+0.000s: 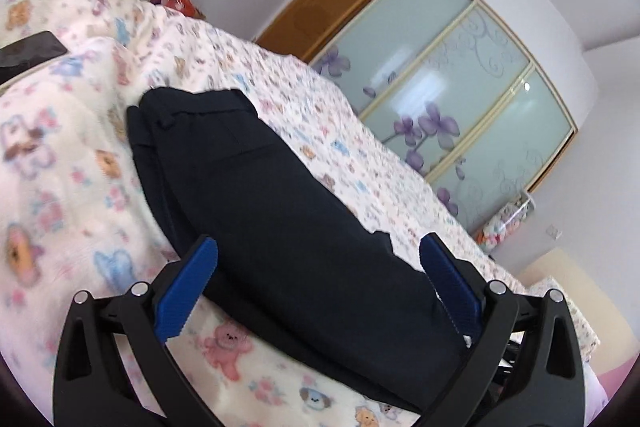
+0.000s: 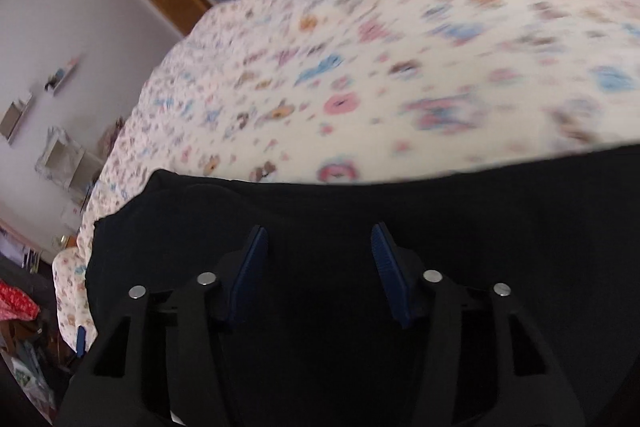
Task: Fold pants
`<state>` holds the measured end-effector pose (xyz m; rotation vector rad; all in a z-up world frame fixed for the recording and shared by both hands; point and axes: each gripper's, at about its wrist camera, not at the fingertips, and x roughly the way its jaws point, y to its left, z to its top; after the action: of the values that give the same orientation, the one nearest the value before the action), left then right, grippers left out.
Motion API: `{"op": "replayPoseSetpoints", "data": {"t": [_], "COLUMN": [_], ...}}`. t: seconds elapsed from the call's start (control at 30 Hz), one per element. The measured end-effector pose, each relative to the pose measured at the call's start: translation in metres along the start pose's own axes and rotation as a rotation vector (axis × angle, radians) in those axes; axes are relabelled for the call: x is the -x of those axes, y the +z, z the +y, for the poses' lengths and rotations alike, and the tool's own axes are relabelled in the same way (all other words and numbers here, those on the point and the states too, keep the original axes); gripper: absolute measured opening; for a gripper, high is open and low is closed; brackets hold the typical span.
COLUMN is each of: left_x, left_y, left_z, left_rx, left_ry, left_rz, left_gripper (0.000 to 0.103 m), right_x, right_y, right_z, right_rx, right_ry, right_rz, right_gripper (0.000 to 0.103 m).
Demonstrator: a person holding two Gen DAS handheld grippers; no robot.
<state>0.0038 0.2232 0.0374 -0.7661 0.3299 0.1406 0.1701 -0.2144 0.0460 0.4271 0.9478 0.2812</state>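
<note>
Dark navy pants (image 1: pixel 256 183) lie folded lengthwise on a patterned bedspread (image 1: pixel 60 187), the waistband at the far end. My left gripper (image 1: pixel 318 255) is open, its blue pads either side of the near end of the pants, just above the cloth. In the right wrist view the pants (image 2: pixel 440 227) fill the lower half. My right gripper (image 2: pixel 318 239) is open and hovers over the dark cloth, holding nothing. Whether the pads touch the cloth I cannot tell.
The bed is covered by a bear-print blanket (image 2: pixel 360 47). A dark phone (image 1: pixel 28 53) lies on a bunched quilt at the far left. A wardrobe with frosted floral doors (image 1: pixel 460 75) stands beyond the bed. Shelves (image 2: pixel 64 155) line the wall.
</note>
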Motion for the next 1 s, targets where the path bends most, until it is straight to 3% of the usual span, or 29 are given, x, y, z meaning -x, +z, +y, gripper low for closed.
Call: {"op": "replayPoseSetpoints", "data": {"t": [0.07, 0.17, 0.3, 0.43, 0.57, 0.8, 0.87, 1.0], "left_x": [-0.011, -0.025, -0.034, -0.035, -0.032, -0.032, -0.032, -0.033], "left_y": [-0.002, -0.013, -0.027, -0.034, -0.034, -0.036, -0.036, -0.036], "left_z": [-0.004, -0.007, -0.01, -0.007, 0.001, 0.002, 0.001, 0.001], "left_rx": [-0.033, -0.077, -0.165, -0.178, -0.154, -0.162, -0.162, -0.163], "left_ry": [0.022, 0.111, 0.233, 0.261, 0.244, 0.244, 0.246, 0.25], "left_rz": [0.038, 0.093, 0.131, 0.158, 0.168, 0.175, 0.176, 0.178], "left_gripper": [0.101, 0.101, 0.101, 0.101, 0.101, 0.101, 0.101, 0.101], "right_x": [0.04, 0.107, 0.187, 0.235, 0.23, 0.201, 0.197, 0.196], "right_y": [-0.011, -0.024, -0.052, -0.085, -0.095, -0.078, -0.077, -0.082], "right_z": [-0.009, -0.046, -0.131, -0.211, -0.25, -0.267, -0.27, -0.277], "right_rx": [0.011, -0.061, -0.357, -0.613, -0.748, -0.753, -0.778, -0.82], "right_ry": [0.019, -0.021, -0.091, -0.207, -0.181, -0.162, -0.217, -0.203], "right_rz": [-0.063, -0.187, -0.362, -0.475, -0.458, -0.421, -0.373, -0.41], "right_gripper": [0.066, 0.069, 0.069, 0.068, 0.063, 0.056, 0.049, 0.049]}}
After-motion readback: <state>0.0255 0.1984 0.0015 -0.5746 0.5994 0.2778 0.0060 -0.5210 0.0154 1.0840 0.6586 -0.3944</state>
